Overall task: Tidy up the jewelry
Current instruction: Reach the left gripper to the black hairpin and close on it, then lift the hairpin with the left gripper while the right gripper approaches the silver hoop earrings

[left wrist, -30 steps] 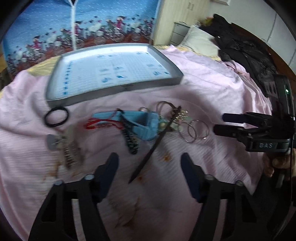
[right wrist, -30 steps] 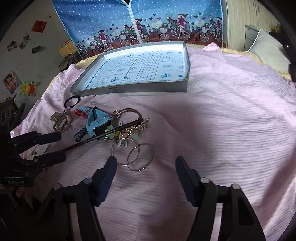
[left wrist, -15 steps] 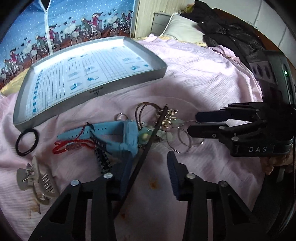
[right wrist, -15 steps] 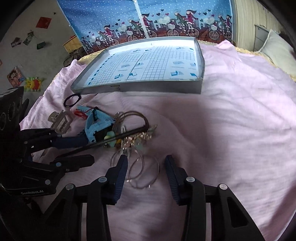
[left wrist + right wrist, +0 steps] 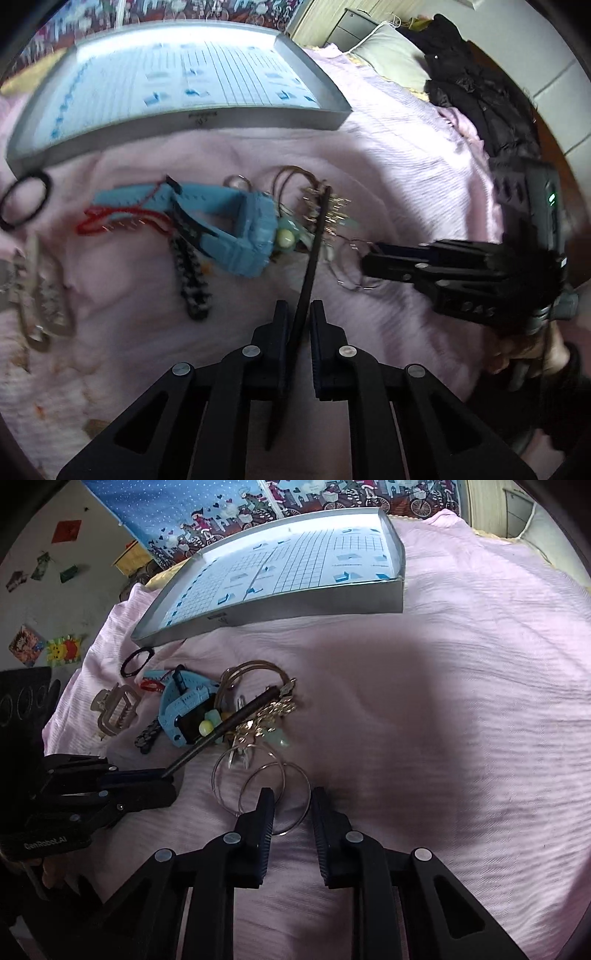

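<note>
Since half a second ago both my grippers have pushed in toward the jewelry pile and narrowed. My left gripper [image 5: 297,314] now has its jaws closed on the black hair stick [image 5: 314,251], which runs from between the fingers up into the pile. My right gripper [image 5: 292,801] has its jaws narrowed around the near rim of the silver hoops [image 5: 273,786]; I cannot tell whether they pinch the wire. Just beyond lie the gold chain [image 5: 275,710], the blue watch [image 5: 236,229], a black-and-white braided band [image 5: 192,280] and red cord [image 5: 107,218]. A hair claw [image 5: 116,709] and black hair tie [image 5: 136,661] sit toward the bedspread's left edge. The gray tray [image 5: 295,605] stands behind, on the pink bedspread [image 5: 461,701].
</note>
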`<state>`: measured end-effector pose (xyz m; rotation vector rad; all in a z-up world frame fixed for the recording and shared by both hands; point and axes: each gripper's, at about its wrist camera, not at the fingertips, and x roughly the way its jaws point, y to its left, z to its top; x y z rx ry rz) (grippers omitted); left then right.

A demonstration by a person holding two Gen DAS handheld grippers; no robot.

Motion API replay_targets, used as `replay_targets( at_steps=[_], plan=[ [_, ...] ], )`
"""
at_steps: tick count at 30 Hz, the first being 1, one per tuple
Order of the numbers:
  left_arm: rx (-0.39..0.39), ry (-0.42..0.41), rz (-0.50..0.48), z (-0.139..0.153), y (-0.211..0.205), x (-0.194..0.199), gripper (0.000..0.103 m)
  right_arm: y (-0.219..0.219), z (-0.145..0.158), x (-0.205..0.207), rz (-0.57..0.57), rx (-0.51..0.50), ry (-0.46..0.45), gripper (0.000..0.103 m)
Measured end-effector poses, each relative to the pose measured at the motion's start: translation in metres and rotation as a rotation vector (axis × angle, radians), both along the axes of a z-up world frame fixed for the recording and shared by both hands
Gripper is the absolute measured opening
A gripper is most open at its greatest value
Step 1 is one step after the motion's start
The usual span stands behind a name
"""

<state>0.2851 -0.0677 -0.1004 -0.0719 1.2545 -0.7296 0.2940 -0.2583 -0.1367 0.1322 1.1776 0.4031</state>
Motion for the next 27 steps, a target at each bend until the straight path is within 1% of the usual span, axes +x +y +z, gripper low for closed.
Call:
replay_targets(
  at_steps=[2, 3, 7, 10, 13, 16, 20, 24, 27],
  plan=[
    [-0.005, 0.012, -0.013, 0.000, -0.003, 0.002, 0.008, 0.002, 0.000, -0.001, 0.007, -0.016, -0.008, 0.015],
    [-0.002, 0.008, -0.022, -0.001, -0.006, 0.004, 0.008, 0.002, 0.000, -0.002, 0.011, -0.029, -0.013, 0.010],
    [-0.004, -0.015, -0.040, -0.002, -0.008, 0.002, 0.008, 0.003, 0.002, -0.004, 0.018, -0.048, -0.039, 0.005],
    [0.013, -0.065, -0.040, 0.001, -0.009, -0.002, 0.003, 0.005, 0.006, -0.005, 0.017, -0.066, -0.079, 0.004],
    [0.023, -0.117, -0.037, 0.003, -0.012, -0.009, 0.003, 0.004, 0.015, -0.008, 0.006, -0.104, -0.146, 0.004],
    [0.032, -0.162, -0.030, 0.006, -0.014, -0.016, 0.003, -0.002, 0.026, -0.009, -0.025, -0.107, -0.208, 0.004],
    [-0.007, -0.204, -0.029, 0.014, -0.012, -0.025, 0.003, -0.014, 0.040, -0.010, -0.075, -0.092, -0.277, 0.004],
    [-0.041, -0.247, -0.025, 0.024, -0.015, -0.031, 0.003, -0.021, 0.048, -0.012, -0.117, -0.071, -0.320, 0.003],
    [-0.051, -0.280, -0.011, 0.031, -0.014, -0.033, 0.003, -0.027, 0.057, -0.014, -0.151, -0.049, -0.367, 0.003]
  ],
)
